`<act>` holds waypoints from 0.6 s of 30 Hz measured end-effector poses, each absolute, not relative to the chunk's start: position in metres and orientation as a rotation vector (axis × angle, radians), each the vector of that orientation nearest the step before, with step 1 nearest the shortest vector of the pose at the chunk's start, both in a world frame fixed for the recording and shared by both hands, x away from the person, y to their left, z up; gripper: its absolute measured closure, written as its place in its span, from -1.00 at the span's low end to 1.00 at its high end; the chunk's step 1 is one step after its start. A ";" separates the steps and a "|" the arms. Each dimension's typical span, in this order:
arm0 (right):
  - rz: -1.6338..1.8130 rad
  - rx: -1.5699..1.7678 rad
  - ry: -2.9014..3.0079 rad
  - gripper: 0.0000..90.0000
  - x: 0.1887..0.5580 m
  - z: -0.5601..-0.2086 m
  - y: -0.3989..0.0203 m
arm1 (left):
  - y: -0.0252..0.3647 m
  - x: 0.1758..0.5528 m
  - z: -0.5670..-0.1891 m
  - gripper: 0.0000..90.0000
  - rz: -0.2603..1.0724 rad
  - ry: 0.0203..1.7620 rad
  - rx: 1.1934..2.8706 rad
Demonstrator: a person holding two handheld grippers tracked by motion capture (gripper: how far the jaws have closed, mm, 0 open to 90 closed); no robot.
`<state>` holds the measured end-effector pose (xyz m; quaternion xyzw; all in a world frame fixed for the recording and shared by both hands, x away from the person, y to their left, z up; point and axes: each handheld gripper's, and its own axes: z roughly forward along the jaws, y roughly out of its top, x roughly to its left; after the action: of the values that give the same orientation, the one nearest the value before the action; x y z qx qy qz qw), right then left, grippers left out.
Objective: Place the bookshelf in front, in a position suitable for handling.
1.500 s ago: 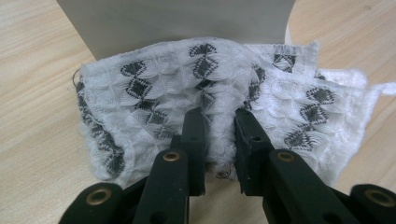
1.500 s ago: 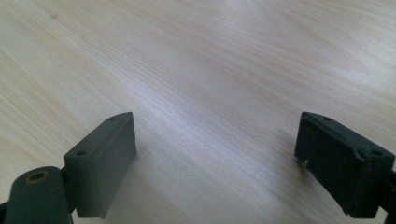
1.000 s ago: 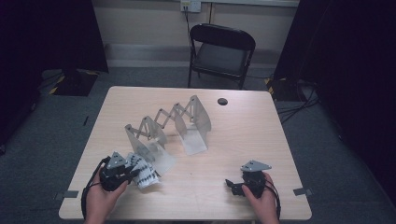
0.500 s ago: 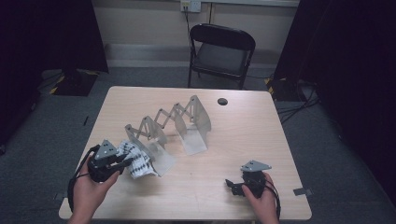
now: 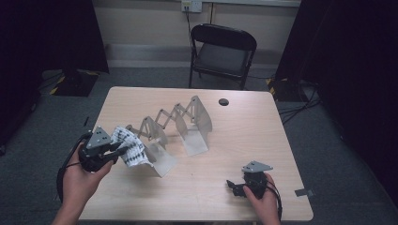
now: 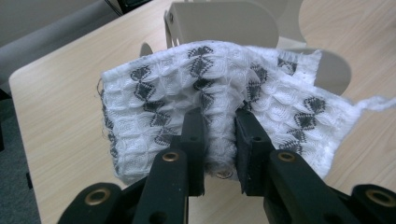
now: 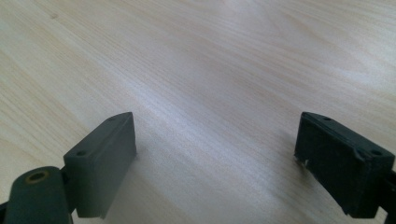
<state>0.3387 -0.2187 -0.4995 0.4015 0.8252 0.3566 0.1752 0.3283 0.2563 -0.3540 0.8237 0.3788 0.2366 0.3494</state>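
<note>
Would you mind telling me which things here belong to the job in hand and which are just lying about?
In the job:
- cloth, white with dark pattern, pinched in the left gripper
- folding rack beside it on the table

Lying about:
- right gripper, open, with nothing between its jaws
- small dark disc near the table's far edge
- chair behind the table

The left gripper [image 5: 115, 151] is raised at the left, its fingers [image 6: 194, 140] pinched nearly together. The right gripper [image 5: 233, 185] sits low, fingers [image 7: 105, 158] spread wide.
</note>
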 end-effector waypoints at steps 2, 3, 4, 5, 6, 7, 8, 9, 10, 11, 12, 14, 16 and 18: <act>1.010 1.137 2.338 -0.73 0.339 -0.500 -0.219 | 0.256 0.330 -0.362 0.68 0.607 0.984 2.140; 1.010 1.137 2.338 -0.73 0.339 -0.500 -0.219 | 0.256 0.330 -0.365 0.68 0.602 0.990 2.138; 1.010 1.137 2.338 -0.73 0.339 -0.500 -0.219 | 0.256 0.331 -0.369 0.68 0.599 0.989 2.143; 1.010 1.137 2.338 -0.73 0.339 -0.500 -0.219 | 0.256 0.331 -0.369 0.68 0.599 0.989 2.143; 1.010 1.137 2.338 -0.73 0.339 -0.500 -0.219 | 0.257 0.333 -0.376 0.68 0.598 0.994 2.146; 1.010 1.137 2.338 -0.73 0.339 -0.500 -0.219 | 0.257 0.334 -0.380 0.67 0.596 0.996 2.146; 1.010 1.137 2.338 -0.73 0.339 -0.500 -0.219 | 0.257 0.334 -0.380 0.67 0.596 0.996 2.146; 1.010 1.138 2.338 -0.73 0.339 -0.500 -0.219 | 0.258 0.335 -0.383 0.67 0.594 0.995 2.155; 1.010 1.137 2.338 -0.73 0.339 -0.500 -0.219 | 0.258 0.336 -0.391 0.67 0.587 0.999 2.150; 1.010 1.137 2.338 -0.73 0.339 -0.500 -0.219 | 0.258 0.336 -0.391 0.67 0.587 0.999 2.150; 1.010 1.137 2.338 -0.73 0.339 -0.500 -0.219 | 0.258 0.337 -0.395 0.67 0.580 1.005 2.157; 1.010 1.138 2.338 -0.73 0.339 -0.500 -0.219 | 0.257 0.338 -0.406 0.67 0.562 1.013 2.172; 1.010 1.137 2.338 -0.73 0.339 -0.500 -0.219 | 0.255 0.338 -0.414 0.67 0.549 1.020 2.177; 1.010 1.137 2.338 -0.73 0.339 -0.500 -0.219 | 0.255 0.338 -0.418 0.67 0.543 1.022 2.182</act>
<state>0.3387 -0.2187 -0.4995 0.4015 0.8252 0.3566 0.1752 0.3385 0.2547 -0.4180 0.8342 0.3905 0.2074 0.3295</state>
